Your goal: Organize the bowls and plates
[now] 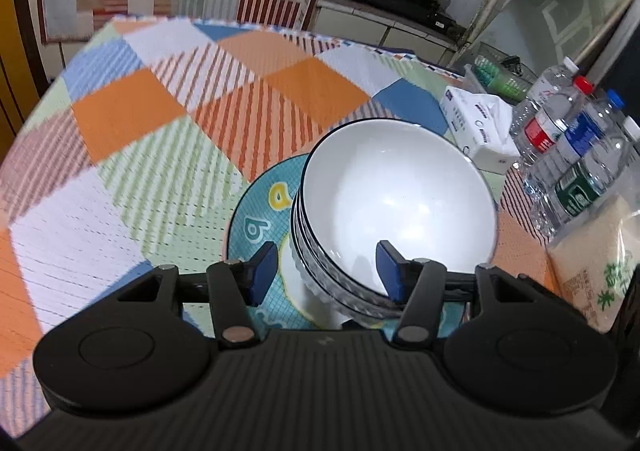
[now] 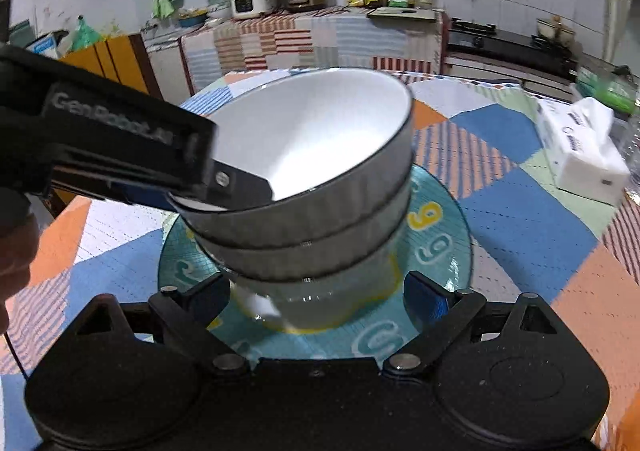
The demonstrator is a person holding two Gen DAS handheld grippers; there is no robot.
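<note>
Both grippers crowd my view. My left gripper (image 1: 324,271) straddles the rim of the top bowl (image 1: 396,195), jaws half open and not pinching it; my right gripper (image 2: 316,297) gapes wide, empty, around the stack's foot. The bowls sit tilted on the plate (image 2: 440,251), toward 3 o'clock on the table (image 1: 160,99). I judge a nudge from either finger could slide the leaning stack off. Readable: "GenRobot.AI" on the left gripper; the plate's characters look like 9s and 6s.

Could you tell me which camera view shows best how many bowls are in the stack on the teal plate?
The right wrist view: it sees the stack of bowls side-on, three nested walls above the teal plate. The left wrist view looks mostly into the top bowl, with the rims bunched together along one edge.
</note>
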